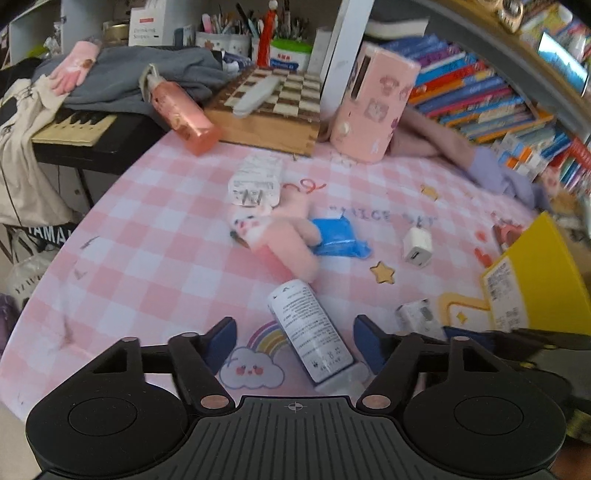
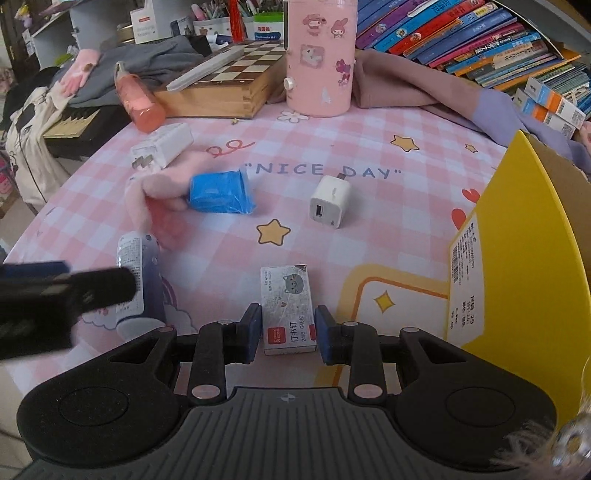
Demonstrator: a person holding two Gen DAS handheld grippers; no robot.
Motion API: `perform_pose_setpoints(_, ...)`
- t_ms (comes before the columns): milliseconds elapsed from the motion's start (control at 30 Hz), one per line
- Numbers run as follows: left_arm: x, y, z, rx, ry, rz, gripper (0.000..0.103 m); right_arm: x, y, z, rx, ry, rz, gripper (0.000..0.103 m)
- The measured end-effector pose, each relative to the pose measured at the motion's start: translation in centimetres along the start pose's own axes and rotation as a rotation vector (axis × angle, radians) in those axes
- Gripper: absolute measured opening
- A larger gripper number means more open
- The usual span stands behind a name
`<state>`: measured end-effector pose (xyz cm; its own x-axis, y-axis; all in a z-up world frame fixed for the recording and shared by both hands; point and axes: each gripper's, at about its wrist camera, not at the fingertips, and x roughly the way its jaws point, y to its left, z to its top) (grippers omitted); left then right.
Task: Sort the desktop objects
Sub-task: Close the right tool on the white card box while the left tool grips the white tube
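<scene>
A: The right gripper (image 2: 284, 328) has its jaws closed onto the staple box (image 2: 287, 308), low in the middle of the right wrist view; both blue pads press its long sides and the box lies flat on the mat (image 2: 369, 229). The left gripper (image 1: 295, 341) has its jaws about half open around the white tube (image 1: 310, 328), with a gap on each side, so nothing is gripped.

B: And the rest, biggest first?

A: The pink checked mat fills both views. The yellow box (image 2: 524, 266) stands at the right edge, its flap up and a label on its side. At the top, a chessboard (image 2: 225, 85) sits beside a pink canister (image 2: 319, 62), with a row of books (image 2: 480, 33) in the upper right.

B: Then the small things?

A: A pink plush (image 1: 280, 236) lies mid-frame in the left wrist view, touching a blue packet (image 1: 338, 236). Just above the plush is a large white charger (image 1: 255, 181), prongs towards the camera. A small white charger (image 2: 330, 201) lies apart, right of the packet, under the words "NICE DAY".

B: The tube?

A: On its side, cap towards the camera, over the cloud print.
</scene>
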<state>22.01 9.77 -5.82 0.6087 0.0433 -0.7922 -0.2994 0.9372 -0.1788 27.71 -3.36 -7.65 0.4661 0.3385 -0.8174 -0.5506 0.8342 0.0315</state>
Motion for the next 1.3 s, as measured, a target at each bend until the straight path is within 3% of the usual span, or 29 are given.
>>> perform_pose_setpoints(367,1.6,-2.2,0.1,0.129,-0.003,-0.009,0.048,0.3,0.3,0.0,-0.060,-0.003,0.004,0.029)
perform_pose_setpoints(500,2.0,-2.1,0.2,0.141,0.000,-0.007,0.047,0.4,0.5,0.0,-0.082,-0.013,0.003,0.030)
perform_pose_setpoints(767,1.9,-1.0,-0.3,0.150,0.013,-0.045,0.033,0.4,0.4,-0.1,-0.089,-0.022,0.016,0.028)
perform_pose_setpoints(900,0.7,0.1,-0.6,0.108,0.019,-0.073,0.033,-0.1,-0.1,-0.1,-0.034,-0.021,0.037,0.028)
perform_pose_setpoints(1300,-5.9,3.4,-1.1,-0.036,-0.078,-0.168,0.031,-6.3,-0.7,-0.3,0.019,-0.175,0.041,0.027)
